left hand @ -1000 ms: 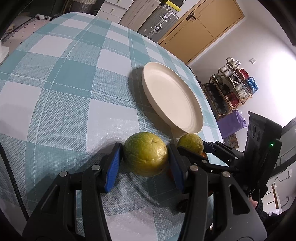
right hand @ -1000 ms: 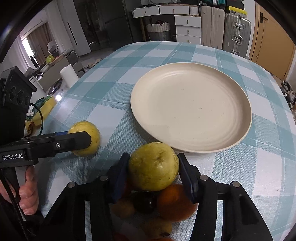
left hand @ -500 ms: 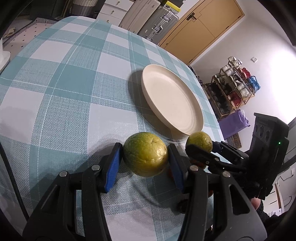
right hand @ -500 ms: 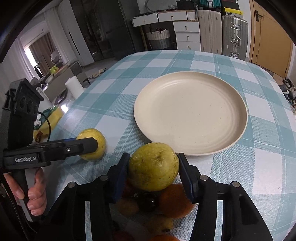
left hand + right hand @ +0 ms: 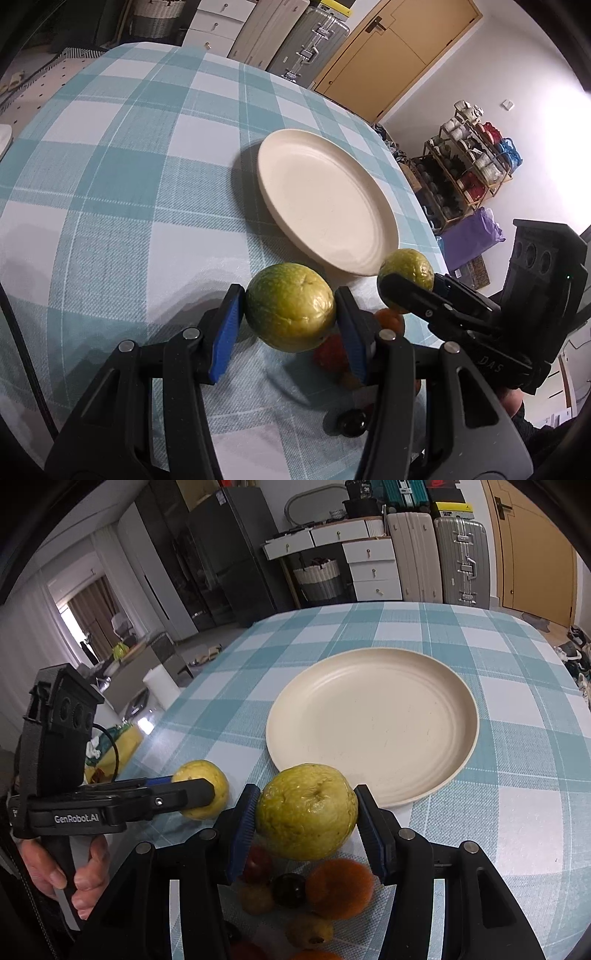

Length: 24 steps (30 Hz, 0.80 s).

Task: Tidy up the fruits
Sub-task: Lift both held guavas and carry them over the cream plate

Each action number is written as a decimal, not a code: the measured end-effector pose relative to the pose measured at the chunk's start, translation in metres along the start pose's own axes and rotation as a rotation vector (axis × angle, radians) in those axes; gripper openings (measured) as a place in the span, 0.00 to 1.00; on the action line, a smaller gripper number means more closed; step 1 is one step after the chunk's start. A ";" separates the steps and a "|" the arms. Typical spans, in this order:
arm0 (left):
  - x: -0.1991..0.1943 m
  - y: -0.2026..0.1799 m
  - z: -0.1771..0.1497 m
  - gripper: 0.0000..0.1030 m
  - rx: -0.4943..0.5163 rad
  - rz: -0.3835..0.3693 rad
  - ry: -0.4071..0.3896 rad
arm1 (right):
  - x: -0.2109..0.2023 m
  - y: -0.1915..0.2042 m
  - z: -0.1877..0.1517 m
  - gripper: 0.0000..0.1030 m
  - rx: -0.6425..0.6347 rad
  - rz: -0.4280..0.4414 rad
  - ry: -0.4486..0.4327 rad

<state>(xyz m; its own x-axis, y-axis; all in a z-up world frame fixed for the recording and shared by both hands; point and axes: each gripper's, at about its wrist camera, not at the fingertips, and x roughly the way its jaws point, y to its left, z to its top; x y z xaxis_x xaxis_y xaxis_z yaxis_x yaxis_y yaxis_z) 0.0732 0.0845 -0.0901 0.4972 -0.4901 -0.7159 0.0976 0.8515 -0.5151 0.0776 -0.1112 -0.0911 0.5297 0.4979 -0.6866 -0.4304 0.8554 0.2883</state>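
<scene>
My left gripper (image 5: 290,315) is shut on a yellow-green guava (image 5: 290,312) and holds it above the checked cloth, short of the cream plate (image 5: 325,201). My right gripper (image 5: 306,816) is shut on a second yellow-green guava (image 5: 306,816), raised over a pile of small fruits (image 5: 332,884). The plate (image 5: 373,720) is empty and lies just beyond both. In the right wrist view the left gripper (image 5: 201,794) holds its guava (image 5: 205,777) to the left. In the left wrist view the right gripper (image 5: 406,275) and its guava (image 5: 410,264) are at the right.
An orange (image 5: 340,888), a dark plum (image 5: 288,888) and several small brownish fruits lie on the blue checked tablecloth (image 5: 517,812) under my right gripper. The table edge runs close at left (image 5: 162,716). Suitcases and drawers stand beyond the table.
Both grippers have risen with their guavas and pulled back slightly, so the plate looks farther off. Both stay shut on the fruit.
</scene>
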 end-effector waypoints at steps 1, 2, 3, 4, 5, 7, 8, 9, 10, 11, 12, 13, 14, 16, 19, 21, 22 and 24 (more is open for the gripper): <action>0.000 -0.002 0.002 0.46 0.003 -0.001 -0.002 | -0.001 -0.002 0.001 0.51 0.003 0.004 -0.006; 0.001 -0.004 0.004 0.46 0.007 0.001 -0.002 | -0.002 -0.003 0.002 0.51 0.004 0.009 -0.012; 0.001 -0.006 0.006 0.46 0.011 0.001 -0.004 | -0.003 -0.005 0.003 0.51 0.005 0.012 -0.016; 0.002 -0.008 0.008 0.46 0.015 -0.001 -0.006 | -0.003 -0.006 0.004 0.51 0.006 0.012 -0.022; 0.002 -0.010 0.011 0.46 0.020 -0.001 -0.008 | -0.004 -0.008 0.005 0.51 0.009 0.015 -0.027; 0.002 -0.013 0.017 0.46 0.031 0.001 -0.011 | -0.006 -0.012 0.008 0.51 0.013 0.022 -0.037; 0.001 -0.015 0.021 0.46 0.036 0.003 -0.016 | -0.007 -0.014 0.010 0.51 0.014 0.024 -0.043; 0.000 -0.016 0.025 0.46 0.039 0.007 -0.021 | -0.007 -0.017 0.012 0.51 0.013 0.025 -0.049; 0.000 -0.016 0.030 0.46 0.044 0.010 -0.026 | -0.008 -0.019 0.014 0.51 0.013 0.024 -0.055; 0.000 -0.017 0.035 0.46 0.050 0.013 -0.031 | -0.008 -0.021 0.016 0.51 0.016 0.025 -0.061; 0.000 -0.018 0.041 0.46 0.055 0.016 -0.036 | -0.008 -0.023 0.019 0.51 0.017 0.027 -0.064; 0.001 -0.019 0.047 0.46 0.061 0.019 -0.040 | -0.009 -0.025 0.021 0.51 0.018 0.026 -0.069; 0.002 -0.021 0.053 0.46 0.068 0.018 -0.043 | -0.009 -0.027 0.024 0.51 0.017 0.023 -0.074; 0.006 -0.024 0.064 0.46 0.078 0.016 -0.049 | -0.008 -0.032 0.030 0.51 0.013 0.021 -0.082; 0.013 -0.028 0.081 0.46 0.086 0.002 -0.045 | -0.007 -0.038 0.042 0.51 0.004 0.011 -0.096; 0.021 -0.031 0.093 0.46 0.085 -0.010 -0.034 | -0.006 -0.042 0.052 0.51 -0.011 0.005 -0.106; 0.024 -0.032 0.099 0.46 0.080 -0.021 -0.027 | -0.005 -0.044 0.056 0.51 -0.017 0.002 -0.110; 0.030 -0.035 0.110 0.46 0.067 -0.037 -0.029 | -0.004 -0.047 0.065 0.51 -0.029 -0.002 -0.124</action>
<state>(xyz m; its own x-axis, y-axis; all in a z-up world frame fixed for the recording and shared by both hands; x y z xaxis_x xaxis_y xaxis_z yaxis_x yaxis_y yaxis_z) 0.1793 0.0605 -0.0423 0.5166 -0.5171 -0.6824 0.1739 0.8438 -0.5078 0.1430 -0.1448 -0.0584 0.6161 0.5115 -0.5990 -0.4489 0.8529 0.2666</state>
